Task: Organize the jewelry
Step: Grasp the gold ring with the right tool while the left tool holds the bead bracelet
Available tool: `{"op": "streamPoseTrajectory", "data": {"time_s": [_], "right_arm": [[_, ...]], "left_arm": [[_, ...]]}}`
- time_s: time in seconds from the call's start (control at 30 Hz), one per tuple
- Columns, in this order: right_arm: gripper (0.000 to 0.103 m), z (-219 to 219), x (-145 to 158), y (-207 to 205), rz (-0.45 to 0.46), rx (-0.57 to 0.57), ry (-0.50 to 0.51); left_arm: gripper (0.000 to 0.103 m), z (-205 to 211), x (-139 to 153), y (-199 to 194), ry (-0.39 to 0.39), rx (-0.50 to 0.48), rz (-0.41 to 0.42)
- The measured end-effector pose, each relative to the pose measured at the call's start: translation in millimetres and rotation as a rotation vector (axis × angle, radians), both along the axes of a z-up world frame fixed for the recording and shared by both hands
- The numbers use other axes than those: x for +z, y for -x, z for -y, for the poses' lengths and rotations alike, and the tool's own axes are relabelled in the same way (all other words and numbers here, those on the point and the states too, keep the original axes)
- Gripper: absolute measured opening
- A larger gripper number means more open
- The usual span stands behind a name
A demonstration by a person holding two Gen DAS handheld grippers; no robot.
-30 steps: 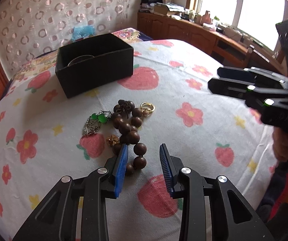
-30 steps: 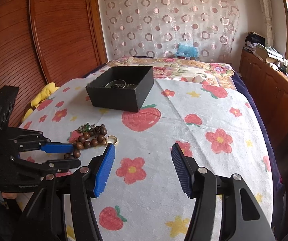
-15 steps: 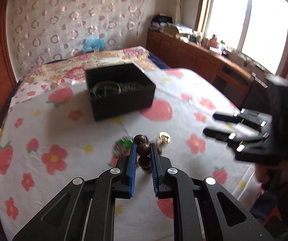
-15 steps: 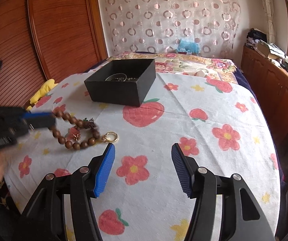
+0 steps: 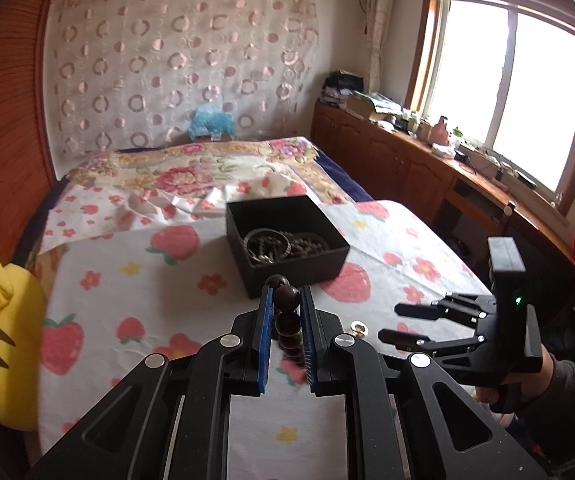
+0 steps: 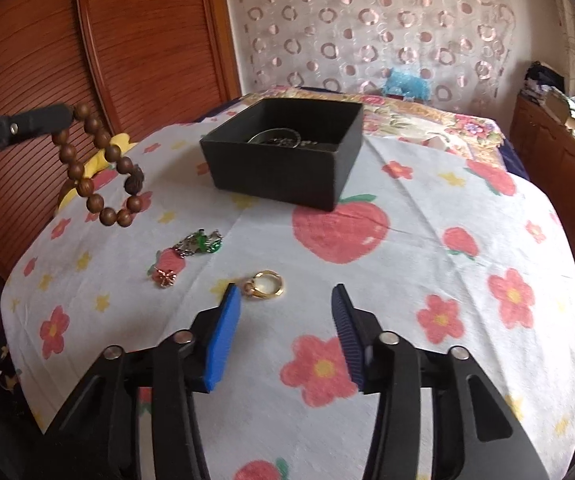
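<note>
My left gripper (image 5: 286, 300) is shut on a brown wooden bead bracelet (image 5: 288, 318) and holds it in the air; in the right wrist view the bracelet (image 6: 99, 168) hangs from the left gripper's fingertips (image 6: 53, 118) well above the cloth. The black box (image 5: 285, 242) with jewelry inside stands just beyond it and shows in the right wrist view too (image 6: 287, 168). My right gripper (image 6: 285, 300) is open and empty, low over the cloth, just behind a gold ring (image 6: 265, 284). A green-stone piece (image 6: 201, 242) and a small gold charm (image 6: 165, 278) lie on the cloth.
The strawberry-and-flower cloth (image 6: 427, 248) covers the table. A yellow plush (image 5: 5, 344) sits at the left edge. A bed (image 5: 191, 176) lies behind the table, a wooden cabinet (image 5: 407, 164) along the window wall, a wooden sliding door (image 6: 135, 52) at the left.
My left gripper closed on the bead bracelet and lifted it off the cloth toward the box. My right gripper moved lower and nearer the gold ring, still open.
</note>
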State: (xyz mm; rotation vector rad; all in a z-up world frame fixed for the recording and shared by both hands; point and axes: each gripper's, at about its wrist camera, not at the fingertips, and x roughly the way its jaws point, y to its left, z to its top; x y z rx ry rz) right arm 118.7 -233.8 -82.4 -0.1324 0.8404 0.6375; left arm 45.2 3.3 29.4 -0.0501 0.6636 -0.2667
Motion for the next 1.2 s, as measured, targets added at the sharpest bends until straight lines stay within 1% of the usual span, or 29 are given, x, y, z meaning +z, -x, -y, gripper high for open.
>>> {"op": "streamPoseTrajectory", "data": {"time_s": [0.1,0.3,0.37,0.53,0.57,0.6,0.63,0.87,1.0,1.2], "right_arm": [[0.045,-8,-2,-2,-0.01,0.023,0.002],[0.041,-24,-10,-11,-0.034,0.058,0.044],[0.038,-27,-12,-15,-0.034,0.059,0.065],[0.037,-34,-16,-19,-0.025,0.066,0.108],[0.035,-36,-16,-18,-0.019,0.069,0.123],[0.029,-36,-16,-17,-0.01,0.071,0.135],[0.028,-37,-16,-14,0.001,0.076,0.15],[0.028,-35,-16,-9,-0.006,0.086,0.134],[0.028,-32,-7,-8,0.011,0.088,0.125],[0.028,-28,21,-19,0.062,0.091,0.092]], "left_arm": [[0.012,-8,6,3,-0.001,0.016,0.014],[0.012,-19,8,4,-0.006,0.042,0.026],[0.012,-22,9,4,-0.01,0.047,0.03],[0.012,-28,14,3,-0.019,0.055,0.041],[0.012,-27,14,3,-0.022,0.054,0.042],[0.012,-27,15,3,-0.026,0.054,0.046],[0.012,-25,15,3,-0.029,0.051,0.048],[0.012,-17,14,4,-0.04,0.028,0.047],[0.012,-16,15,-2,-0.037,0.021,0.048],[0.012,-9,21,-17,-0.046,0.008,0.058]]}}
